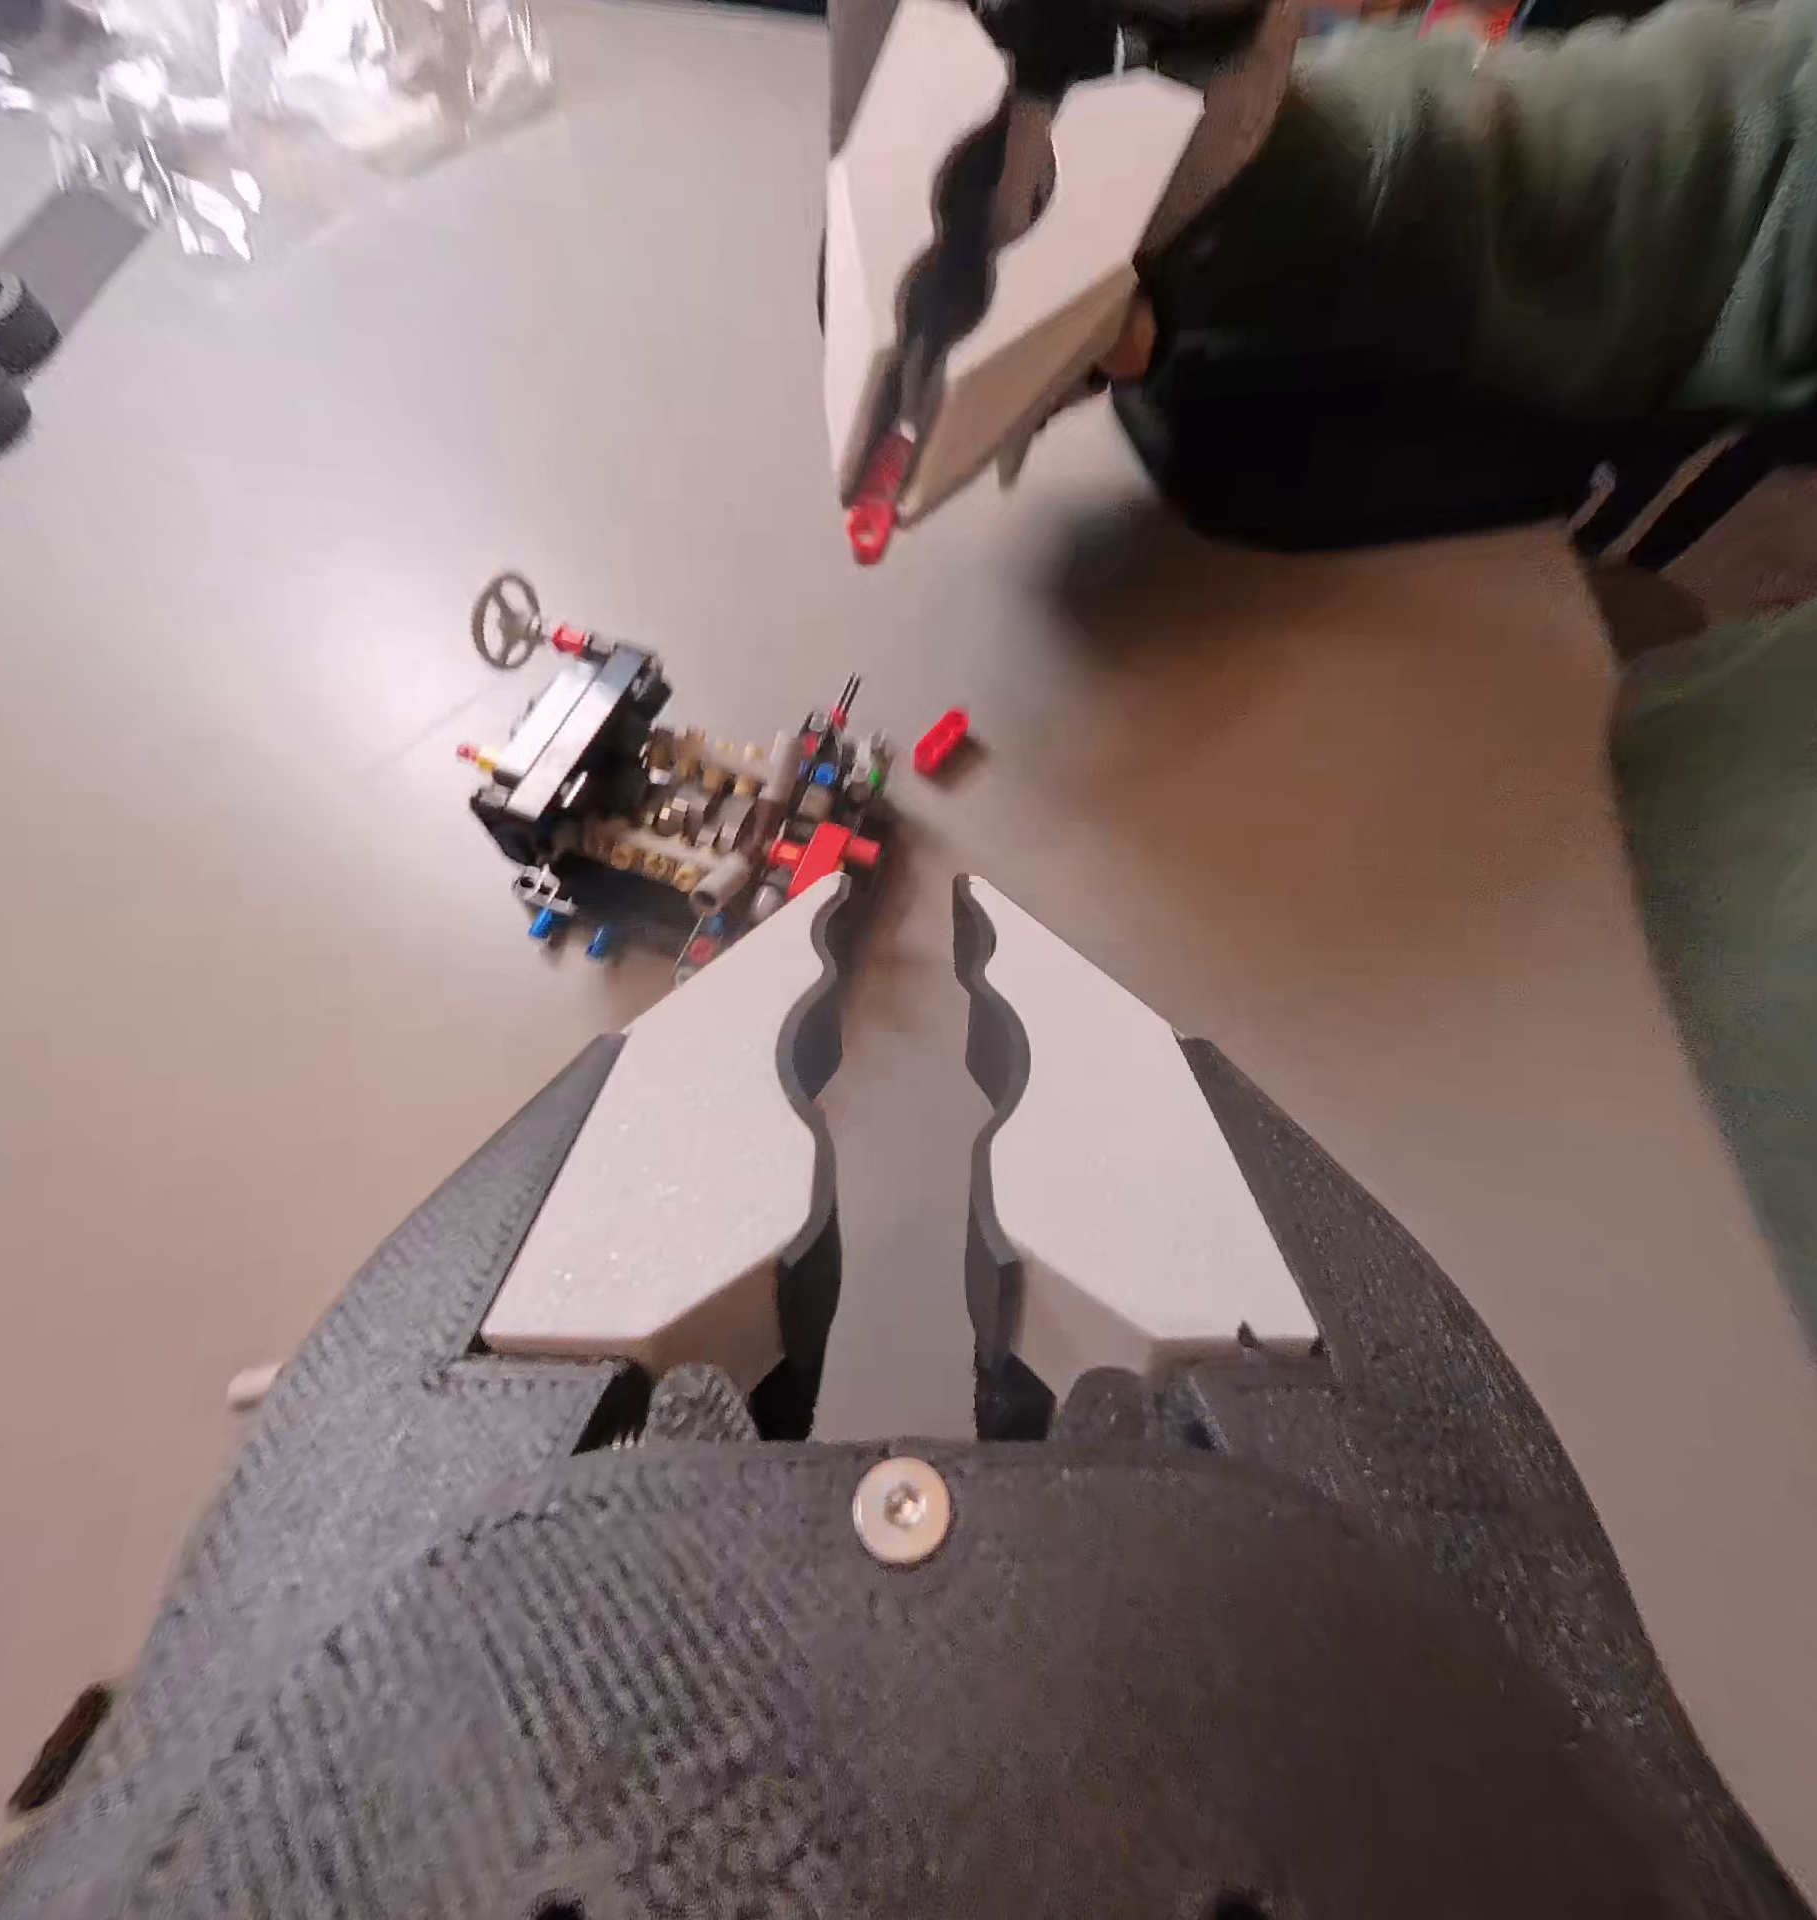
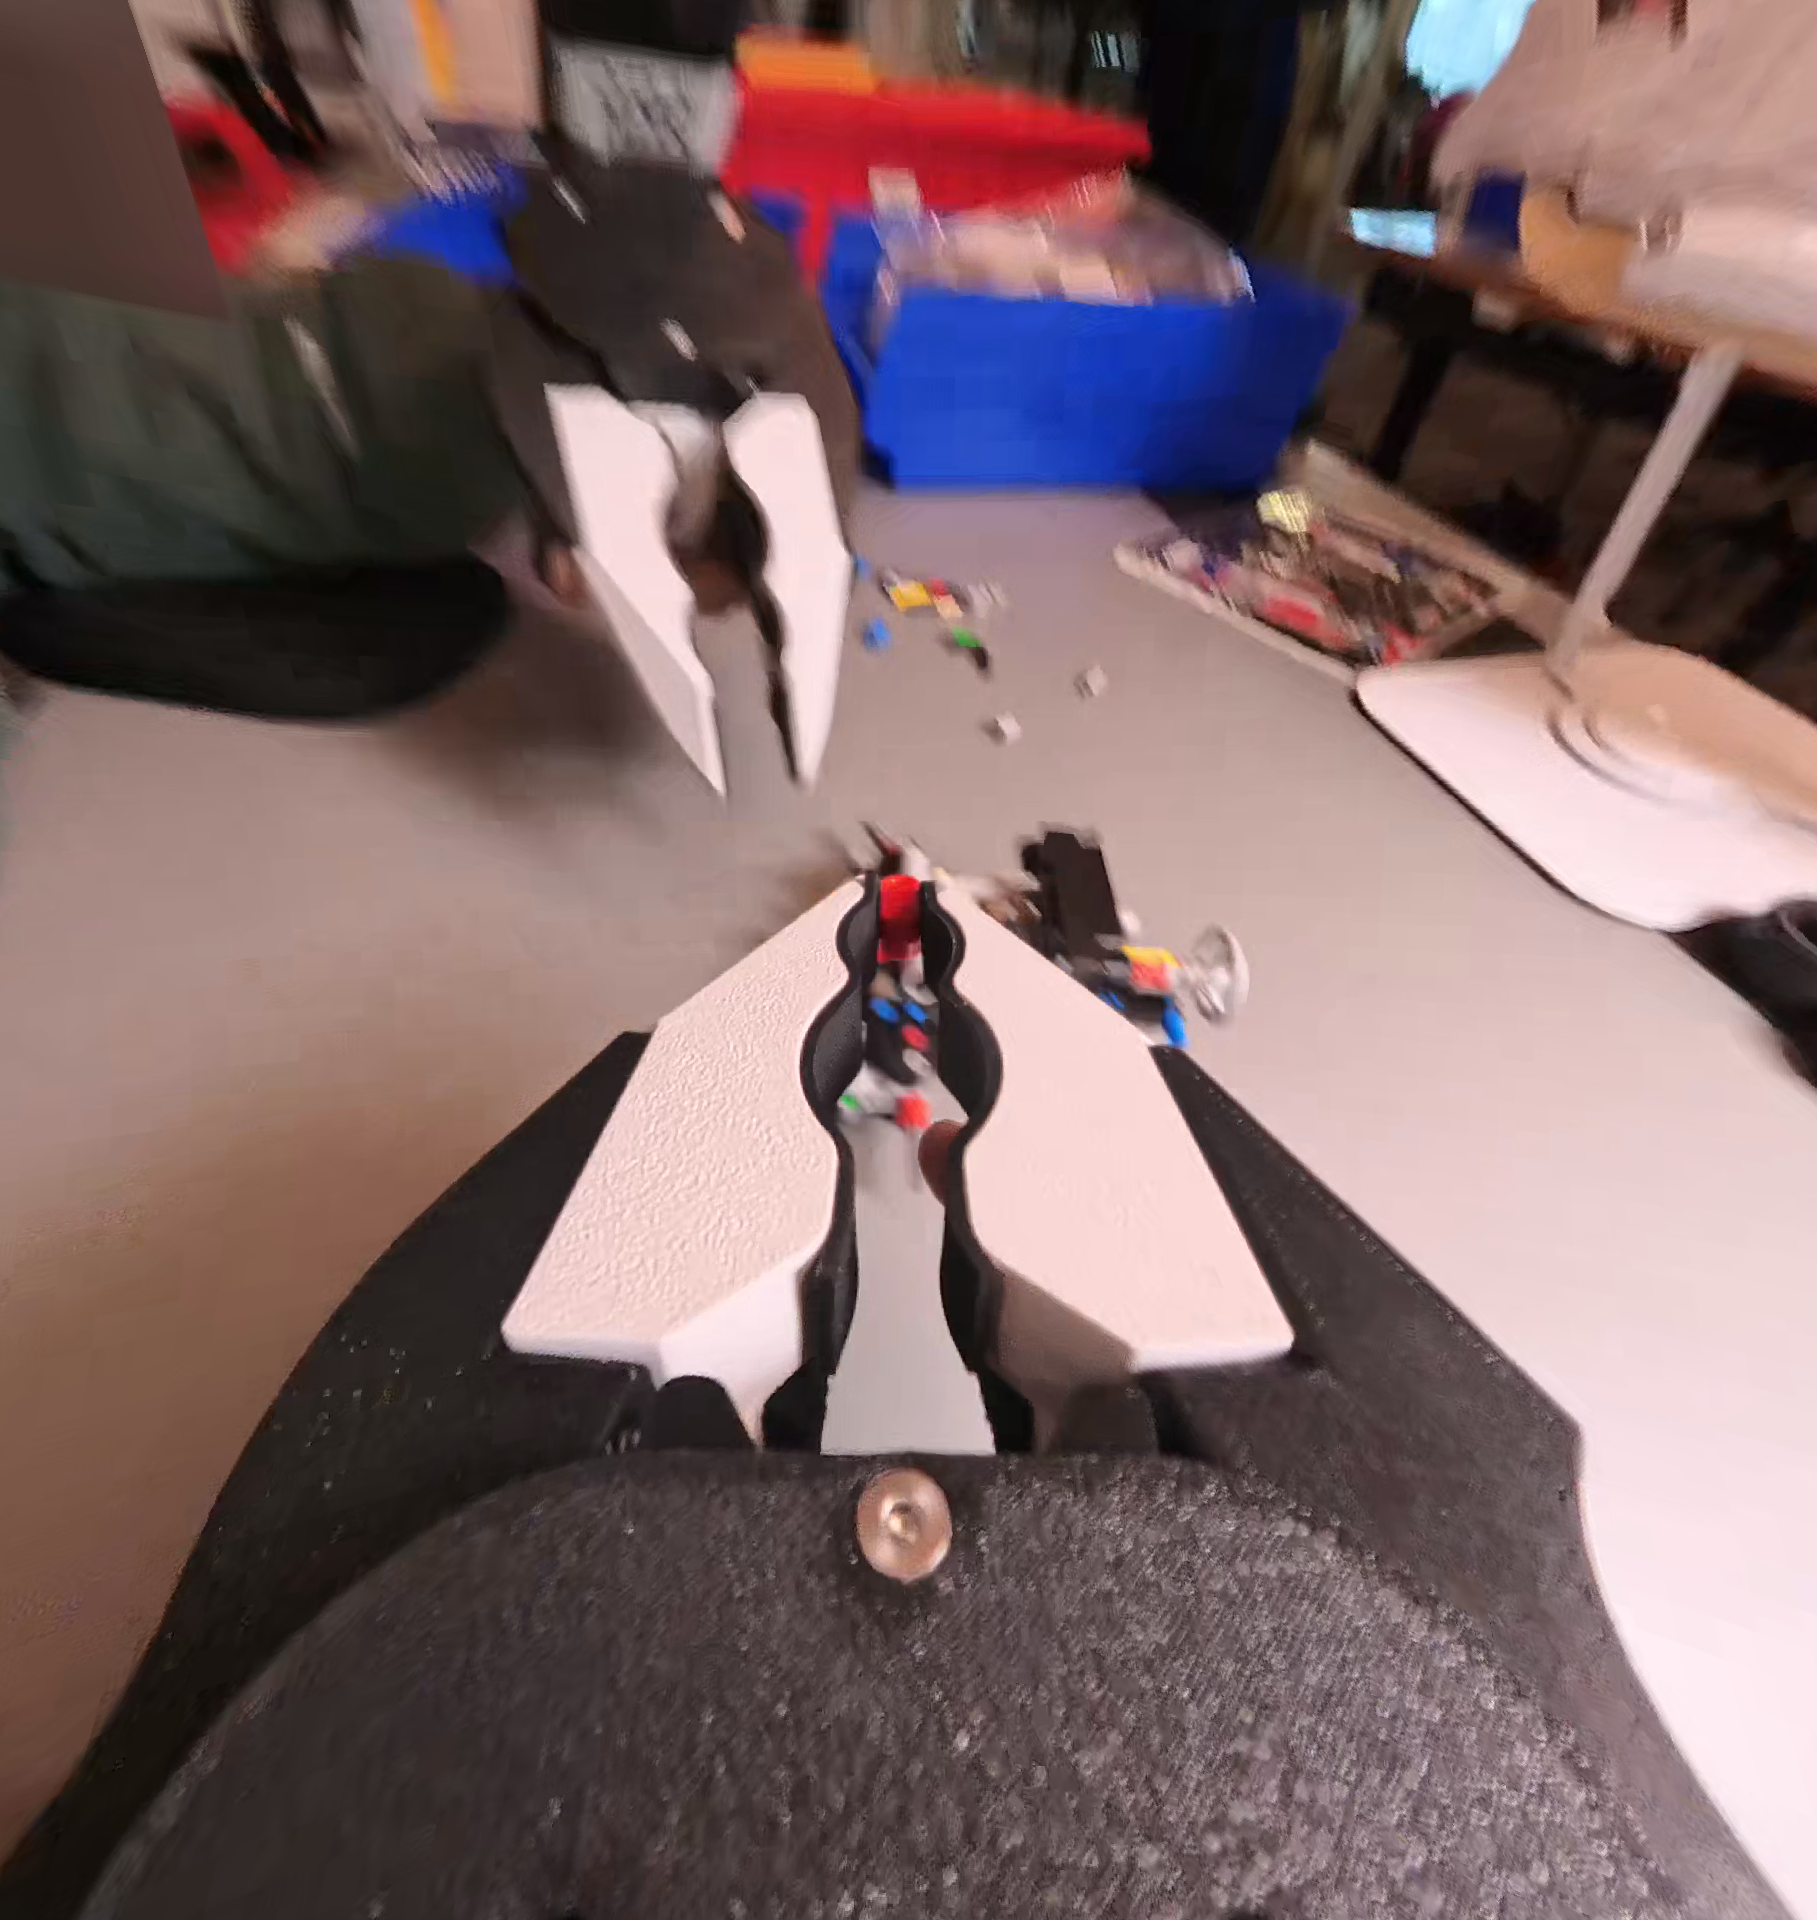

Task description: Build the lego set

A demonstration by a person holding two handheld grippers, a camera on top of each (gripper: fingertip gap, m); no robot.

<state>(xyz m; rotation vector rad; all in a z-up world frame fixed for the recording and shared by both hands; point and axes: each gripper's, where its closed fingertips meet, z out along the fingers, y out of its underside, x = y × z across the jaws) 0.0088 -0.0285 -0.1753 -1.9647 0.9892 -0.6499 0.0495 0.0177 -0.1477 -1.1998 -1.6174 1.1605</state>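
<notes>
On table at 10 o'clock of left gripper [image 1: 899,883], released: chassis [image 1: 665,800], light, fragile; grip black block end. At 12: loose red brick [image 1: 940,741]. At 1: right gripper [image 1: 883,509] clenched on red pin [image 1: 871,520].

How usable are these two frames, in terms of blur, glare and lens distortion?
Left wrist view: the partly built lego model is fairly sharp, the green sleeve and right tongs smear, and the crinkled clear plastic bag glares. Right wrist view: motion blur nearly everywhere, especially the blue bin; only the small red lego piece reads clearly. Both views bow outward at the edges.
</notes>
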